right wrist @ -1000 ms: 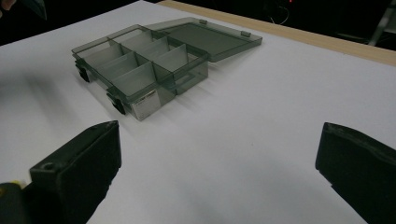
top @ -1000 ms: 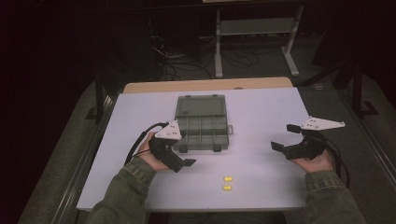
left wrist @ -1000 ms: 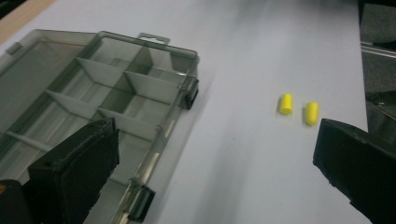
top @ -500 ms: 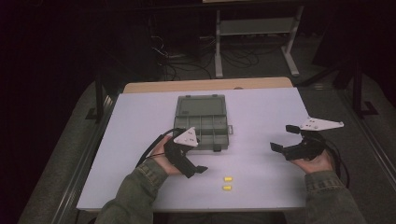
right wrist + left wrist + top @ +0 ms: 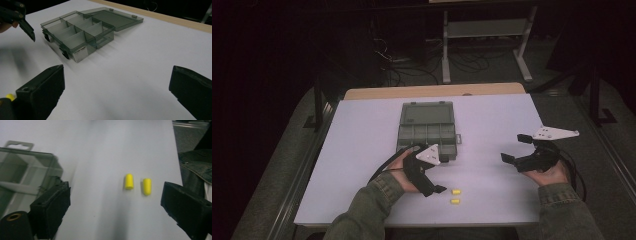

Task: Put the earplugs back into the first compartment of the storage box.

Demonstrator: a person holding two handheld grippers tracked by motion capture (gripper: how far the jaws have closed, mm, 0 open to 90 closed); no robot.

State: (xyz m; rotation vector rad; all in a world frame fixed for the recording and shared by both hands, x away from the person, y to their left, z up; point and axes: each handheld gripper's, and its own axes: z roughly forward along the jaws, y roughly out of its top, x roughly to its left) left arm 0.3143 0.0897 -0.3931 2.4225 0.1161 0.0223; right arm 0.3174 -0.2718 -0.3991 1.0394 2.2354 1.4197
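Two yellow foam earplugs (image 5: 456, 191) (image 5: 455, 201) lie side by side near the table's front edge. In the left gripper view the same earplugs (image 5: 129, 181) (image 5: 147, 186) rest on the table between and beyond the jaws. My left gripper (image 5: 428, 169) (image 5: 116, 195) is open, just left of them and in front of the box. The grey translucent compartment box (image 5: 428, 131) (image 5: 80, 32) (image 5: 22, 172) sits mid-table with its lid folded back. My right gripper (image 5: 513, 147) (image 5: 117, 75) is open and empty at the right, facing the box.
The white table top (image 5: 362, 150) has a wooden strip (image 5: 432, 91) along its far edge. A metal stand (image 5: 482, 30) and cables sit on the dark floor beyond. A green sleeve (image 5: 197, 165) shows at the right of the left gripper view.
My left gripper has swung from the box's left front corner rightward and nearer, toward the earplugs. The right gripper, box and earplugs have not moved.
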